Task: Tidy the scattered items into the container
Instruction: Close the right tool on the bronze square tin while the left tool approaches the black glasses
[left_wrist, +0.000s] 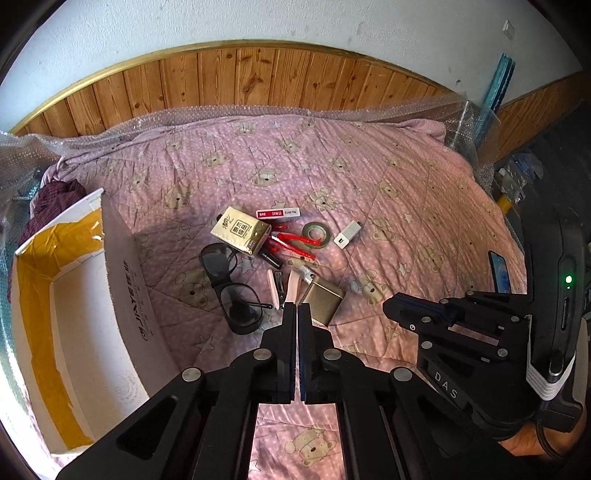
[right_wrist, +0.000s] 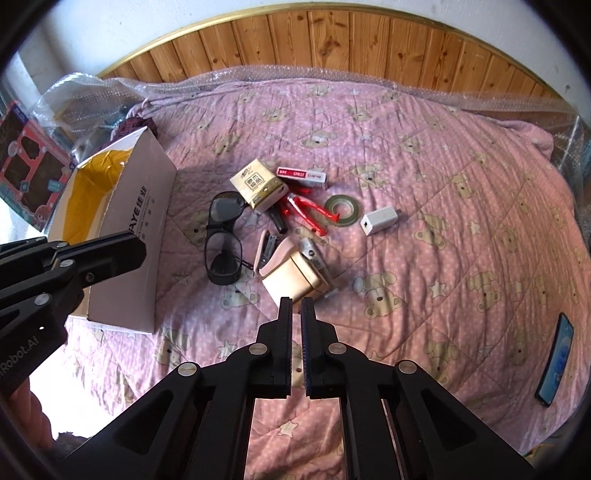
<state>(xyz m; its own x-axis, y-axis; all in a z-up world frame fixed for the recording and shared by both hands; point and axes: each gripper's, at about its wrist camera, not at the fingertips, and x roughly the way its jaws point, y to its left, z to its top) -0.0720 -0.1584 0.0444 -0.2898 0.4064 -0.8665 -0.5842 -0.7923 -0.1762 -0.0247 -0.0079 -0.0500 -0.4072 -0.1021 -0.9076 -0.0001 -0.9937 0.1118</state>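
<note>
Both grippers hover above a pink bear-print quilt (right_wrist: 461, 229), the left gripper (left_wrist: 296, 308) with fingers pressed together on nothing, the right gripper (right_wrist: 296, 302) nearly closed and likewise empty. The scattered items cluster just beyond the right gripper's tips, nearest a gold metal tin (right_wrist: 295, 282), probably light, rigid and slick, best pinched across its flat sides. Beside the tin lie fragile dark glasses (right_wrist: 223, 236); the open cardboard box (right_wrist: 136, 236) waits left of the tin.

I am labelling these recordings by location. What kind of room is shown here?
Most likely a bedroom at home: the items lie on a pink quilt with bear prints, spread like bedding against a wood-panelled wall, with a cardboard box standing on the quilt.
</note>
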